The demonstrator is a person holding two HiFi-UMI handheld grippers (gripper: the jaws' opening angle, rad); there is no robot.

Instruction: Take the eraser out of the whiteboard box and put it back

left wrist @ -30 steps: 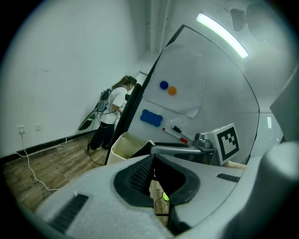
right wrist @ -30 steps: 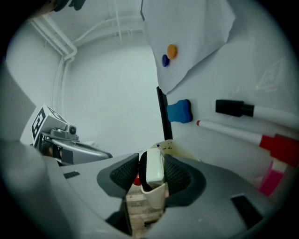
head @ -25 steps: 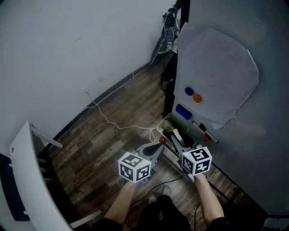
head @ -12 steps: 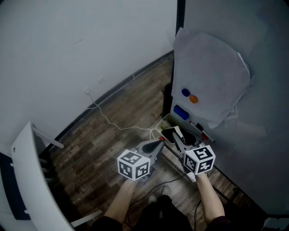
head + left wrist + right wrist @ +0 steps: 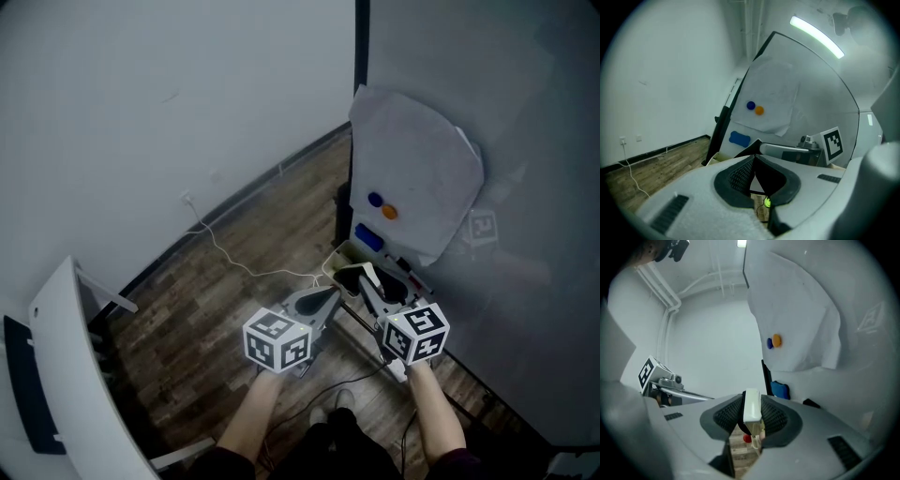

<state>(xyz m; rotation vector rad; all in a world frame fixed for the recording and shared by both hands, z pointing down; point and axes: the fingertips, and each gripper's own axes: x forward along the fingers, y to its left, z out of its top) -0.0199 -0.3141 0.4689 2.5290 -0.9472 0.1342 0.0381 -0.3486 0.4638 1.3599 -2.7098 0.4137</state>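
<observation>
Two handheld tools face a grey whiteboard [image 5: 525, 94]: the right gripper [image 5: 752, 417], jaws just closing, clamps a slim white rectangular eraser [image 5: 751, 404] (near the pale open box [image 5: 339, 255]); the left gripper [image 5: 753, 165] is closed, empty.

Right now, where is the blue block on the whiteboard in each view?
Head view: blue block just right of centre.
Left gripper view: blue block left of centre, lower half.
Right gripper view: blue block right of centre, lower half.
Shared landmark: orange magnet above it.

Office-like room: whiteboard [image 5: 534, 103], wood-plank floor [image 5: 281, 220], bare wall [image 5: 141, 112].
</observation>
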